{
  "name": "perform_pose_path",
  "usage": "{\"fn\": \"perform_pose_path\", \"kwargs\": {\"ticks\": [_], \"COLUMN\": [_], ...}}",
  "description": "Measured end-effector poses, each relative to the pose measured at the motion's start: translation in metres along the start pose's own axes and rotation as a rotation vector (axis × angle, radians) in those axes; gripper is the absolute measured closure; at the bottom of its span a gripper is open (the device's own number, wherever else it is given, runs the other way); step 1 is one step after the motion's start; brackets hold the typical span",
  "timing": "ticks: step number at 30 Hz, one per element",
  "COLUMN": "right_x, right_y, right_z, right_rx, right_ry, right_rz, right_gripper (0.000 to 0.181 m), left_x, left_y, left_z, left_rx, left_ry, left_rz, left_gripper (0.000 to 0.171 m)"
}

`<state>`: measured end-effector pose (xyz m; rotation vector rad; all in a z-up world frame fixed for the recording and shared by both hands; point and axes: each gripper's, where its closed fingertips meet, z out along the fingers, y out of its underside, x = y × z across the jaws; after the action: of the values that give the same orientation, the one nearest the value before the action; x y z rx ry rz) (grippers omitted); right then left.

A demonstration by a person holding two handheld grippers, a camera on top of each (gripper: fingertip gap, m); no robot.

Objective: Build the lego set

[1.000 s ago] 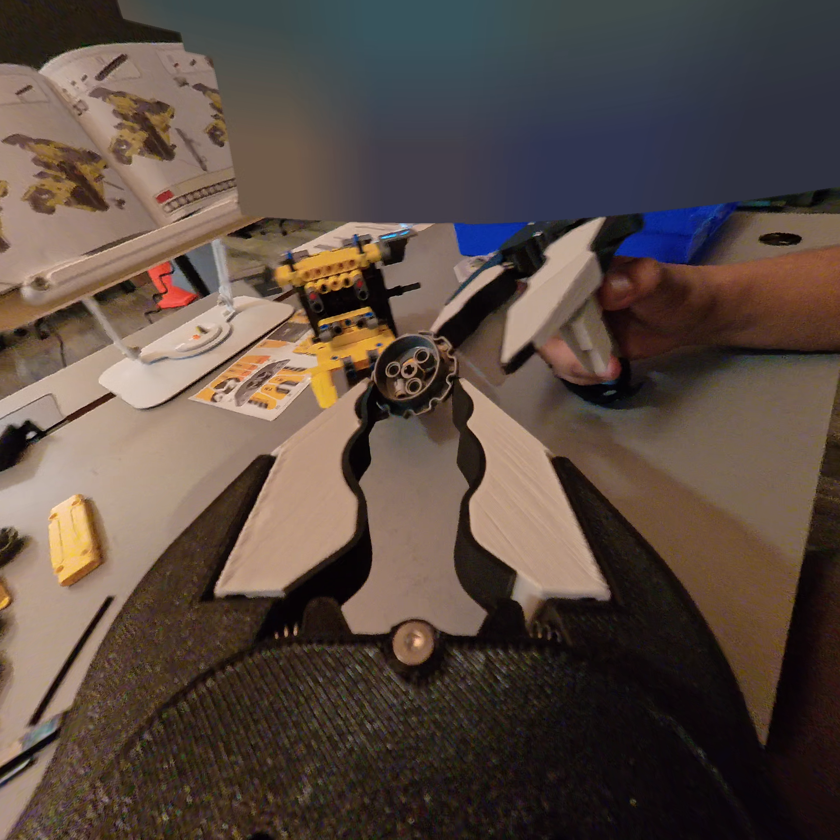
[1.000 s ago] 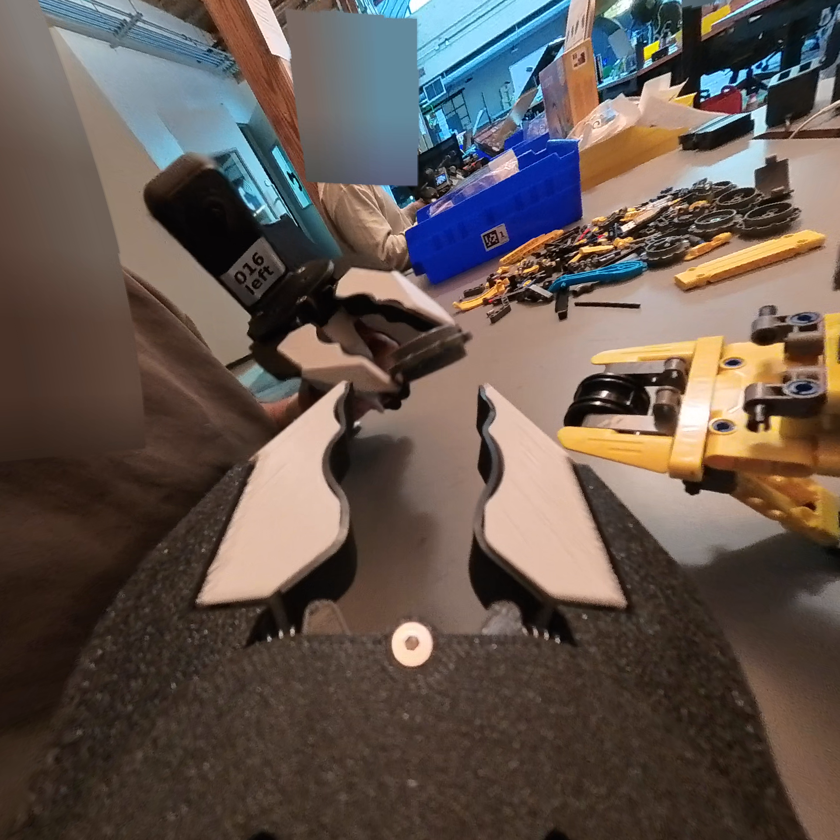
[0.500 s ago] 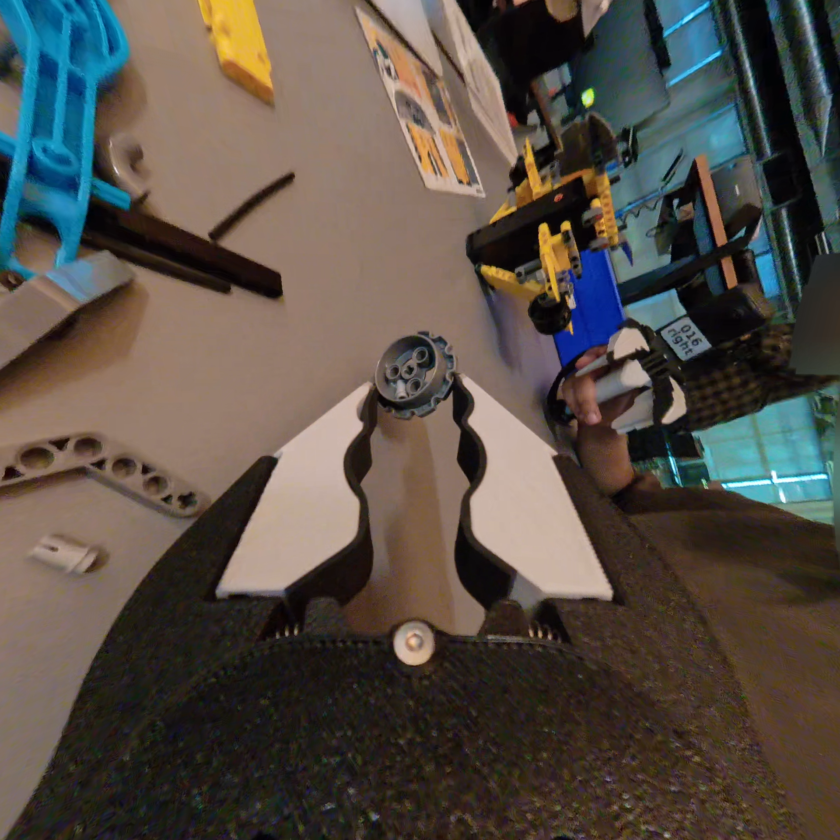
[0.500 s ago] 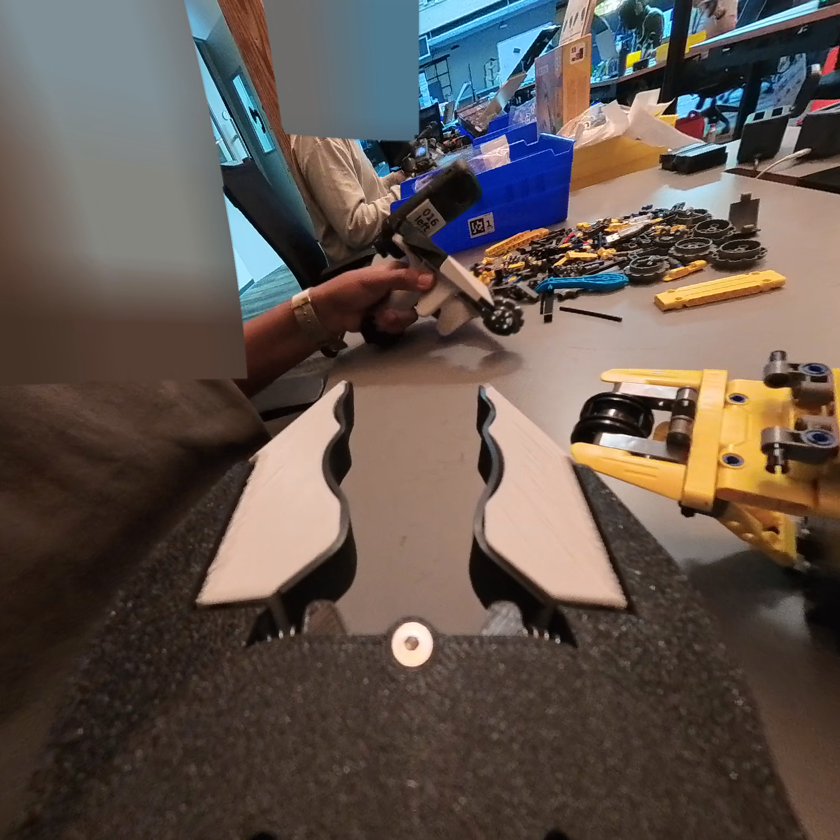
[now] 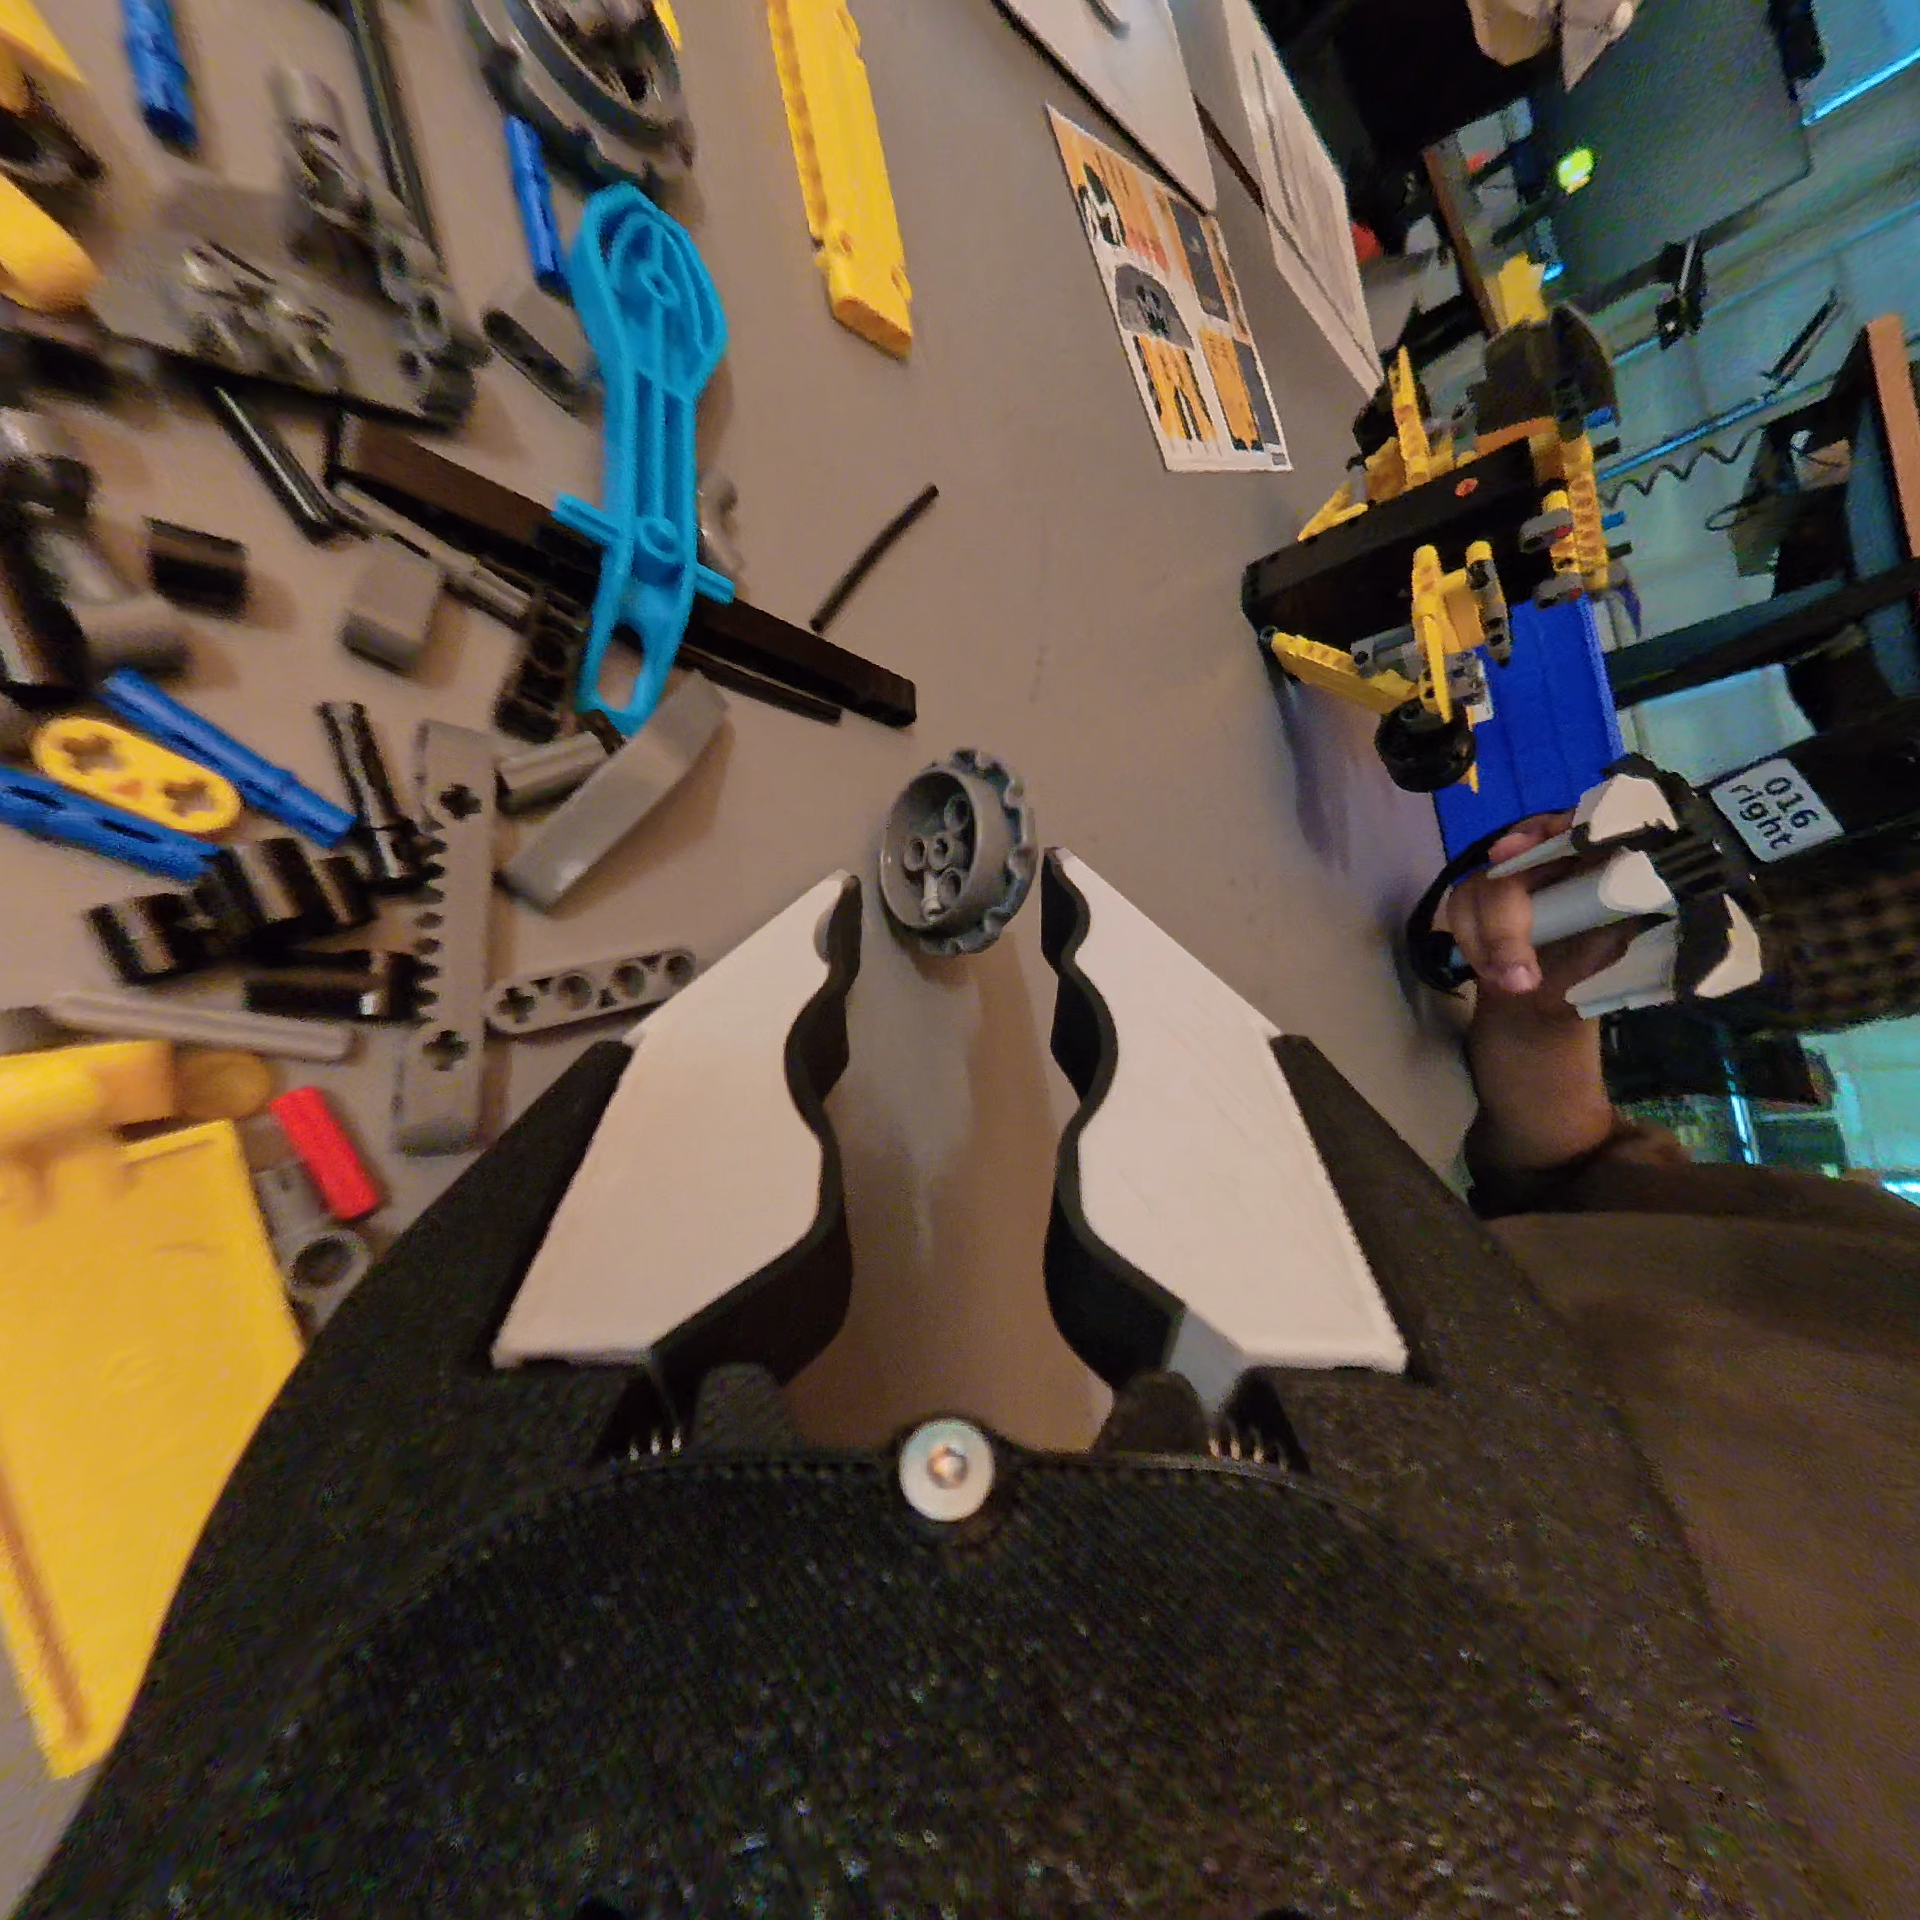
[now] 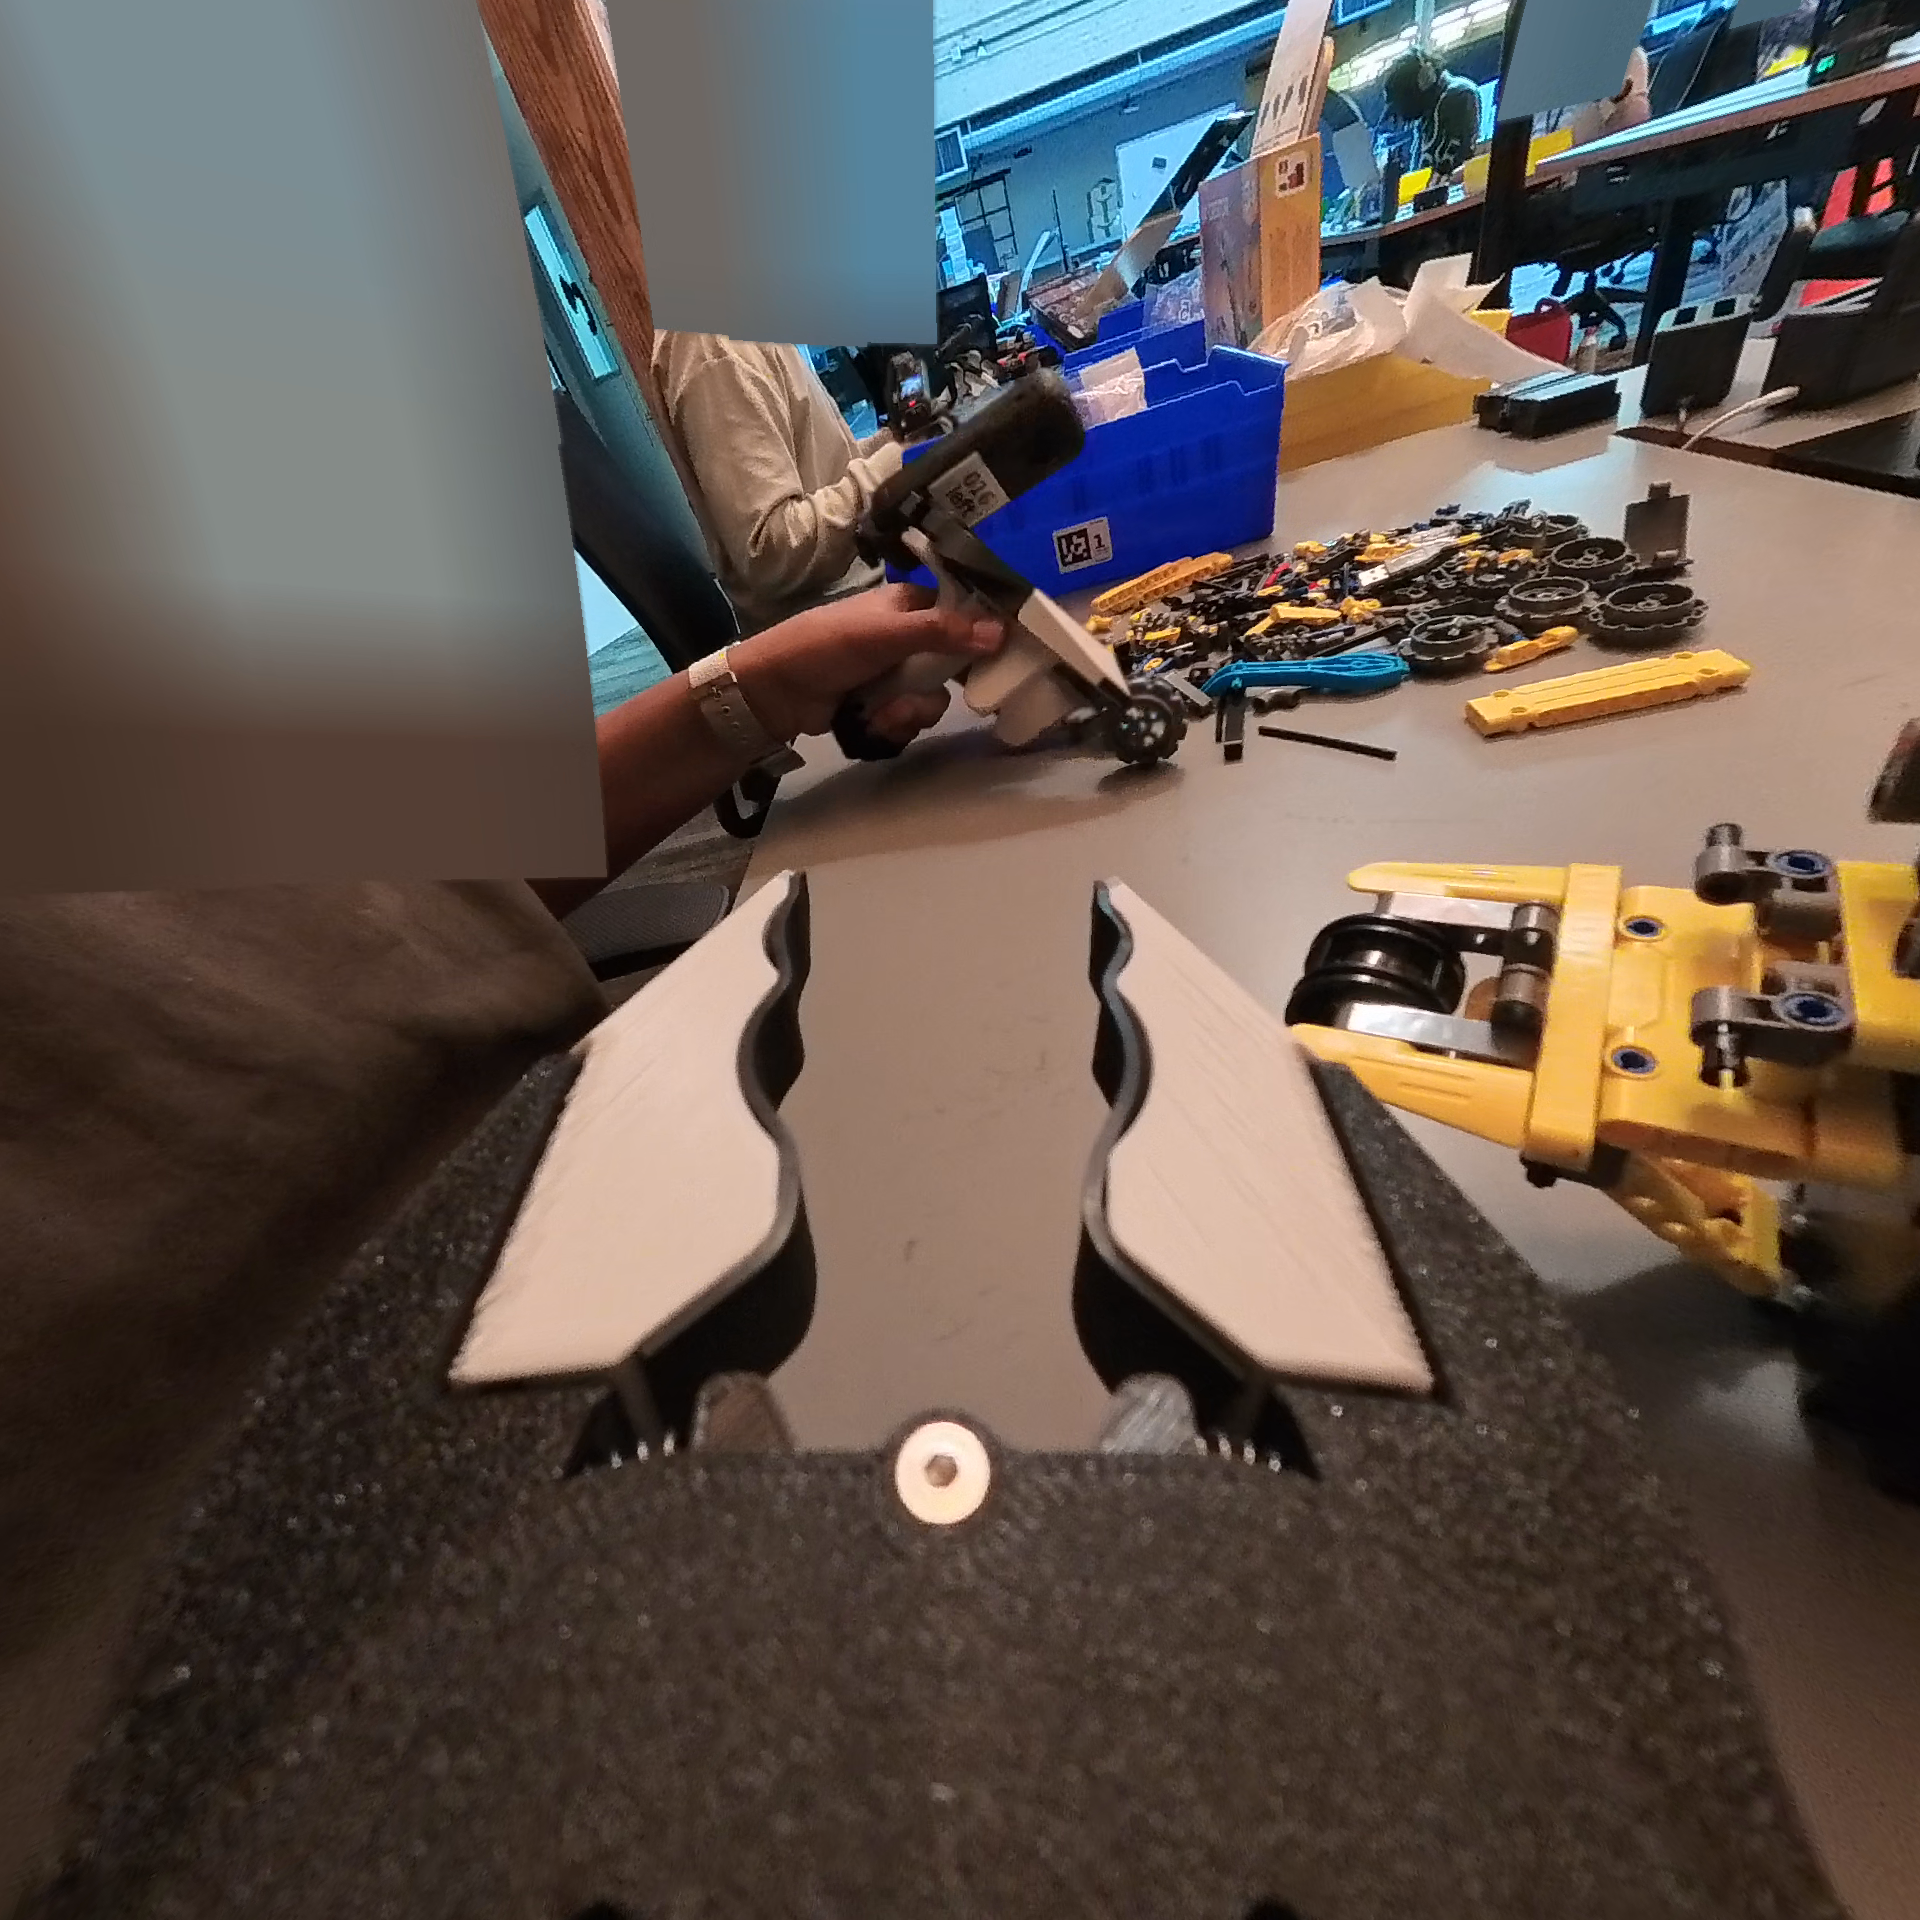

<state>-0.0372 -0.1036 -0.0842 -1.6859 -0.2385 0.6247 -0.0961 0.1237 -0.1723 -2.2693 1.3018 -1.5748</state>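
My left gripper is shut on a small grey toothed wheel, pinched at its fingertips and tilted, low over the grey table. The right wrist view shows this gripper angled down, with the wheel touching the table beside the parts pile. My right gripper is open and empty, just above the table near the front edge. A yellow and black brick-built vehicle model stands right of it, close to its right finger. The model and the right gripper also show in the left wrist view.
Several loose bricks, beams, gear racks and tyres lie in a pile. Near the wheel are a turquoise piece, a black beam and a long yellow beam. A blue bin stands behind, and a seated person is beyond it. One gripper's finger ends stand about 25 centimetres off the other's.
My left gripper has swung away from the model to the parts pile, rolled over and lowered the wheel to the table. The right gripper has stayed open and nearly still.
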Motion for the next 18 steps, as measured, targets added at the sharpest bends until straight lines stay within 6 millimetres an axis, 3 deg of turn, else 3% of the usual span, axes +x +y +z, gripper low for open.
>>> {"fn": "perform_pose_path", "kwargs": {"ticks": [6,10,14,18], "right_x": [0.0,0.003,0.005,0.005], "right_y": [0.0,0.0,0.001,0.003], "right_z": [0.0,-0.001,-0.001,0.0], "right_rx": [0.001,0.001,0.001,-0.005], "right_ry": [0.0,0.006,0.008,0.007], "right_rz": [0.002,0.005,0.013,0.015], "right_gripper": [0.128,0.128,0.128,0.128], "left_x": [-0.015,-0.014,-0.021,-0.032], "left_y": [-0.017,-0.024,-0.012,-0.006], "left_z": [-0.019,-0.029,-0.023,-0.017], "left_rx": [0.098,0.162,0.07,-0.001], "left_ry": [-0.108,-0.181,-0.382,-0.602], "left_rz": [0.05,0.129,0.3,0.469], "left_gripper": [0.14,0.131,0.111,0.108]}}
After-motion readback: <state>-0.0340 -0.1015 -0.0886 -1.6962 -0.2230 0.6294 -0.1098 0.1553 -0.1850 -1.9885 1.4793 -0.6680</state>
